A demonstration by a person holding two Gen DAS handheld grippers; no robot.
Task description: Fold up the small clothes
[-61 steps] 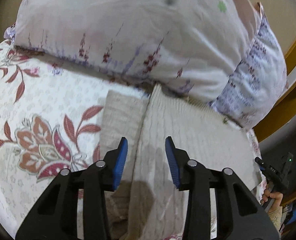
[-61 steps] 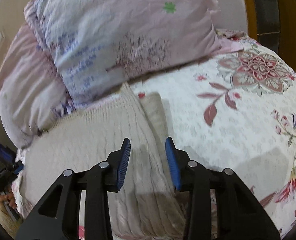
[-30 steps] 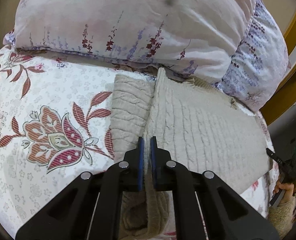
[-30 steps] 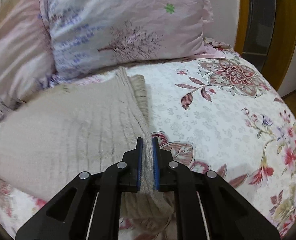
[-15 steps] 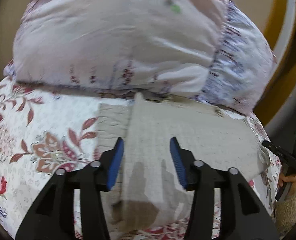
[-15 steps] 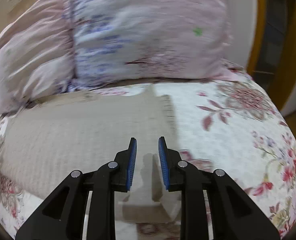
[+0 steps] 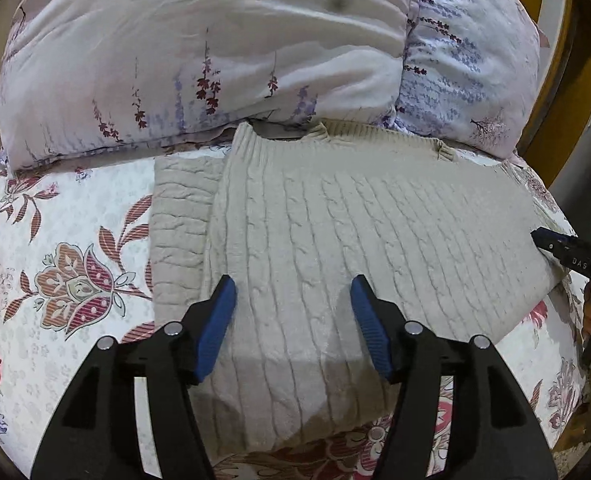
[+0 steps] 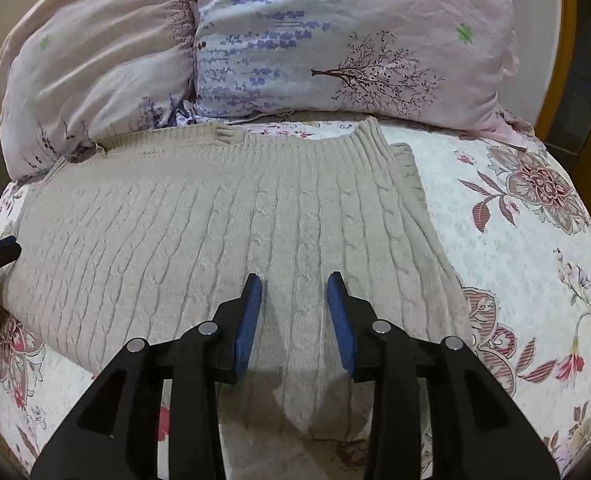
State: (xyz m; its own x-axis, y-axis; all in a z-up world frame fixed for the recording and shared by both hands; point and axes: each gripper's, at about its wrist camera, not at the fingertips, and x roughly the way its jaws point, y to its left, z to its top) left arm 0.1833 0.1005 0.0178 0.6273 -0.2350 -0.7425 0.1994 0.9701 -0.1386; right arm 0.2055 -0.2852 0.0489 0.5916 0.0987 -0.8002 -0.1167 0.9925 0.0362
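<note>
Nearest in each wrist view stand the blue-padded jaws. The left gripper (image 7: 293, 312) is spread wide and the right gripper (image 8: 294, 312) is parted more narrowly; both have just been opening, and nothing is pinched between either pair. Only flat knit shows in the gaps, the pads appearing clear of it.

Beneath them lies the task's garment, a beige cable-knit sweater (image 7: 375, 232), spread flat on the floral bedspread (image 7: 55, 240) with its ribbed neckline (image 7: 279, 136) toward the far side. A sleeve (image 7: 179, 220) is tucked under the body along one edge, so that a folded panel shows beside the main body. The step in hand appears to be the release after a side fold has been laid down.

The next move probably calls for a fresh grasp with both grippers, at the hem nearest the cameras or at the unfolded opposite side, to bring that part over the body. A knit this thick is likely to sag and slide, so matched pinches at two corners would keep the edge straight.

Farther off, two printed pillows (image 8: 335, 40) press against the sweater's neckline edge and slightly overlap its shoulder, leaving little room on the far side. Beyond them a wooden frame (image 7: 551, 40) bounds the bed.
</note>
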